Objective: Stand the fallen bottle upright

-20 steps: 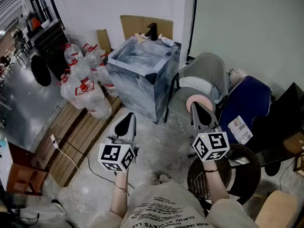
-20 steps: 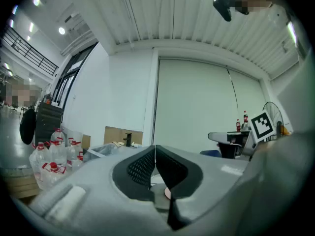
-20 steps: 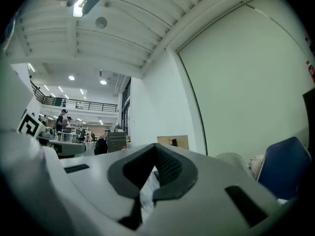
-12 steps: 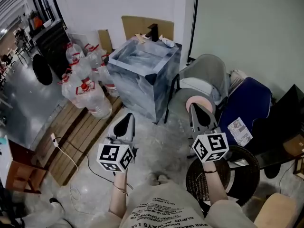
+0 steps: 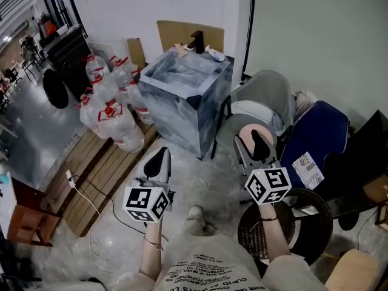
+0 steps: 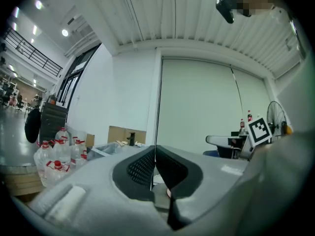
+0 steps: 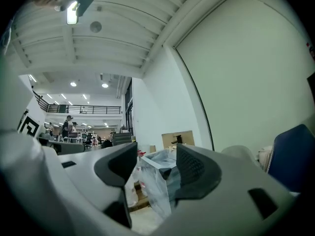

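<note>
Overlooking concrete floor (image 5: 206, 174), white walls (image 5: 151, 2) (workshop, perhaps)

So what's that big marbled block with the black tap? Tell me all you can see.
The block is a cube in a blue-grey marbled finish, seemingly wrapped in clear film. Its top is sunk like a basin, with a black tap at the back edge. It stands upright on the concrete floor, cardboard behind it, water bottles on its left, a grey chair close on its right, as the head view shows.
</note>
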`<state>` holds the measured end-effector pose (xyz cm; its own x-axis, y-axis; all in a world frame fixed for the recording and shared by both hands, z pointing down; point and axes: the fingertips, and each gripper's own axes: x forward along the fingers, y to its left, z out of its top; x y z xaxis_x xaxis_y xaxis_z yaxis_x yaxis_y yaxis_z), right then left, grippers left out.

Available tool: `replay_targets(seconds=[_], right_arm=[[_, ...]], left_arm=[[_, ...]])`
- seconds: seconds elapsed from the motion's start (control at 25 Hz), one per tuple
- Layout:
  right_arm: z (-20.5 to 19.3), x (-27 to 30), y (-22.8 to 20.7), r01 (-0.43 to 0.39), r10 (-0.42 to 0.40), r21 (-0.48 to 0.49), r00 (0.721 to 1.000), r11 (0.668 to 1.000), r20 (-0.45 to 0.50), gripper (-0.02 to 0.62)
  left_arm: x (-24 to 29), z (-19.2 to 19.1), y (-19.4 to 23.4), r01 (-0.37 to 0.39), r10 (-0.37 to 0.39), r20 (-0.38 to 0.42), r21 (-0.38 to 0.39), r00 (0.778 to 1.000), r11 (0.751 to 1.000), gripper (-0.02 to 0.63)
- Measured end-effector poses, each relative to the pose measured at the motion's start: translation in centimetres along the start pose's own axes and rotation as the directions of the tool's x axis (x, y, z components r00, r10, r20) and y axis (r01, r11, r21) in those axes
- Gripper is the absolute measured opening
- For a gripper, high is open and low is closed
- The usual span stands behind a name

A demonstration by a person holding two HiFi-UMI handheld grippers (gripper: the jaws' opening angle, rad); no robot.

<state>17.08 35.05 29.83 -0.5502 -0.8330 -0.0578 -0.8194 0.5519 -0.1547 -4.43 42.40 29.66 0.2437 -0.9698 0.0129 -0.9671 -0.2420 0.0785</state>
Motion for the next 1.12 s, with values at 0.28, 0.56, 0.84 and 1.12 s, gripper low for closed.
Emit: replay_targets(seconds=[0.28, 0.56, 0.84, 1.12], right_arm=[[-0.5, 2.7, -0.5, -0.009, 0.009, -0.001, 1.000, 1.000, -0.012, 0.276], [-1.5, 7.4, -2.1, -0.013, 0.014, 0.015, 0.999, 1.000, -0.034, 0.276], [-2.4, 14.6, -4.3, -0.002, 0.004, 0.045, 0.999, 0.999, -0.051, 0.276], [-2.6, 20.9, -6.3, 0.022, -0.018, 0.075, 0.998, 0.997, -0.061, 0.276]], left_arm=[[2.2, -0.5, 1.5, 0.000, 0.000, -0.007, -0.011, 1.000, 1.000, 0.026], [7.0, -0.9, 4.5, 0.011, -0.011, -0.009, -0.022, 1.000, 1.000, 0.026], [14.3, -1.0, 8.5, 0.033, -0.033, -0.026, -0.021, 0.999, 0.999, 0.026], [20.7, -1.2, 12.1, 0.064, -0.065, -0.050, -0.022, 0.997, 0.998, 0.026]])
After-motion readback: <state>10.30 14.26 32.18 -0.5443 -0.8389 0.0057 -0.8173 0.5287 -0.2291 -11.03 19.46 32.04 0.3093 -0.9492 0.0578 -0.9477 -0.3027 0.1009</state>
